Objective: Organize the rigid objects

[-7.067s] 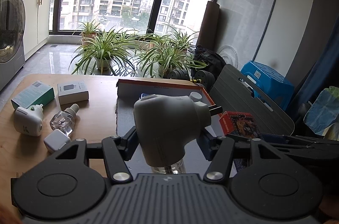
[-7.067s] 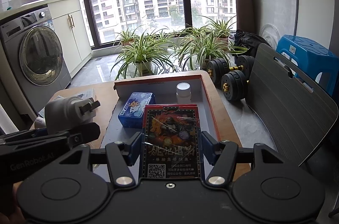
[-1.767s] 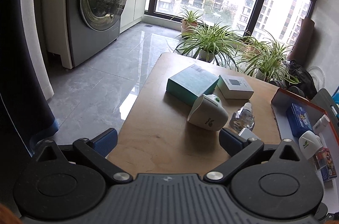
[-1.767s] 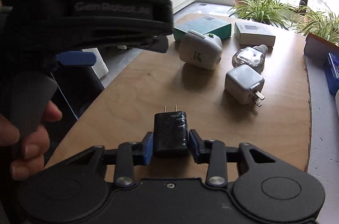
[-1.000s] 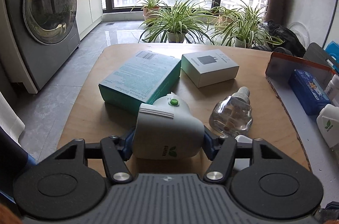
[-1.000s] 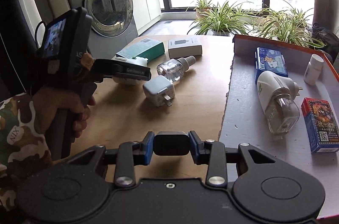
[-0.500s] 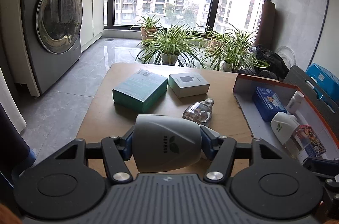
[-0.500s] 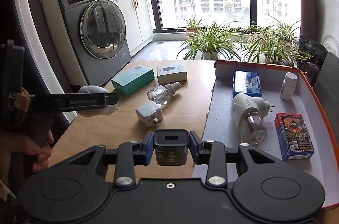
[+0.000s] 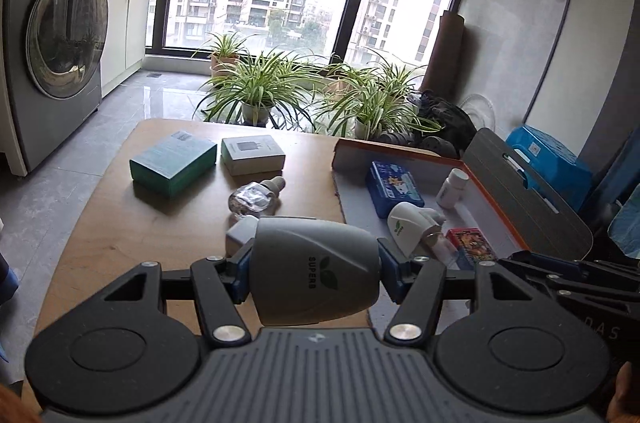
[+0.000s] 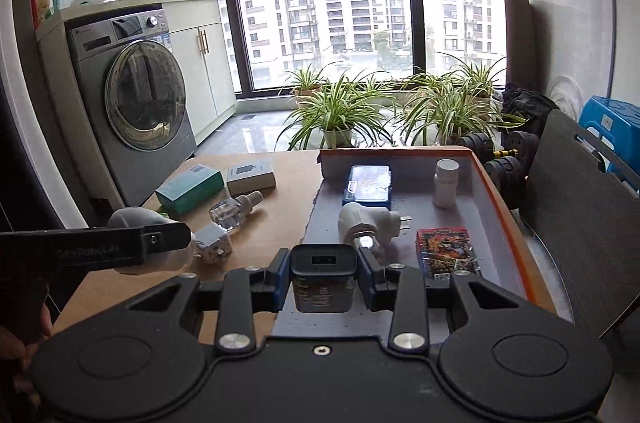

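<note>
The left gripper (image 9: pixel 314 273) pinches a grey-white rounded plug-in diffuser (image 9: pixel 315 273), held above the wooden table (image 9: pixel 120 223). The right gripper (image 10: pixel 323 277) clamps a black charger cube (image 10: pixel 323 275), port facing up, over the orange-rimmed grey tray (image 10: pixel 502 207). Only the right view shows the white cube plug (image 10: pixel 214 243) whole.

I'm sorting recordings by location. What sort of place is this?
Probably a home laundry or balcony room: a silver front-loading washing machine, potted green spider plants by the tall window, black dumbbells on the floor.
</note>
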Demonstrator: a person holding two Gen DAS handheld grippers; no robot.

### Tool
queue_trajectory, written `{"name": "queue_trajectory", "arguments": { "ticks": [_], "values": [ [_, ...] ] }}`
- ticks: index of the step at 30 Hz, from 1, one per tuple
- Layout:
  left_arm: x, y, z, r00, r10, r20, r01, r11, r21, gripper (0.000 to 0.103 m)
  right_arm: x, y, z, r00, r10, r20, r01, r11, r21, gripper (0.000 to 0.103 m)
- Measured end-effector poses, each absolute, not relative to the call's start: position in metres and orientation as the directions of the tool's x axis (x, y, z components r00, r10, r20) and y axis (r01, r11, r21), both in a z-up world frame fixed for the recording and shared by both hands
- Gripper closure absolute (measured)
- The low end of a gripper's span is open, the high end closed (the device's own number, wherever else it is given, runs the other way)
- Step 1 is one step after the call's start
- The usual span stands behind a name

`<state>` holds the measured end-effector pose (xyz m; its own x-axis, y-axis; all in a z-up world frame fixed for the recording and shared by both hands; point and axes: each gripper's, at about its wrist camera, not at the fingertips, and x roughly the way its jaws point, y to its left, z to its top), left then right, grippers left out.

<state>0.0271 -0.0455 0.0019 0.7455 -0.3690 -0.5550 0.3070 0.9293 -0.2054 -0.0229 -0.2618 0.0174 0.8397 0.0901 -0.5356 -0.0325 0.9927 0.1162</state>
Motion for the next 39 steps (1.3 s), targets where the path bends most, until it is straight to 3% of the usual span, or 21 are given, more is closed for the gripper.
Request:
{"name": "queue_trajectory", "arguments": {
  "ticks": [16, 39],
  "values": [
    [0.004, -0.128, 0.005, 0.699, -0.479, -0.531, 0.461, 0.869, -0.177, 0.041, -0.051, -0.328, 0.02, 0.856, -0.045, -0.515, 0.128, 0.984, 0.126, 0.06],
    [-0.004, -0.136, 0.007, 0.706, -0.468, -0.531, 0.462, 0.873, -0.155, 0.041, -0.055, -0.332, 0.021, 0.855, -0.048, -0.516, 0.136, 0.982, 0.134, 0.06]
  ]
}}
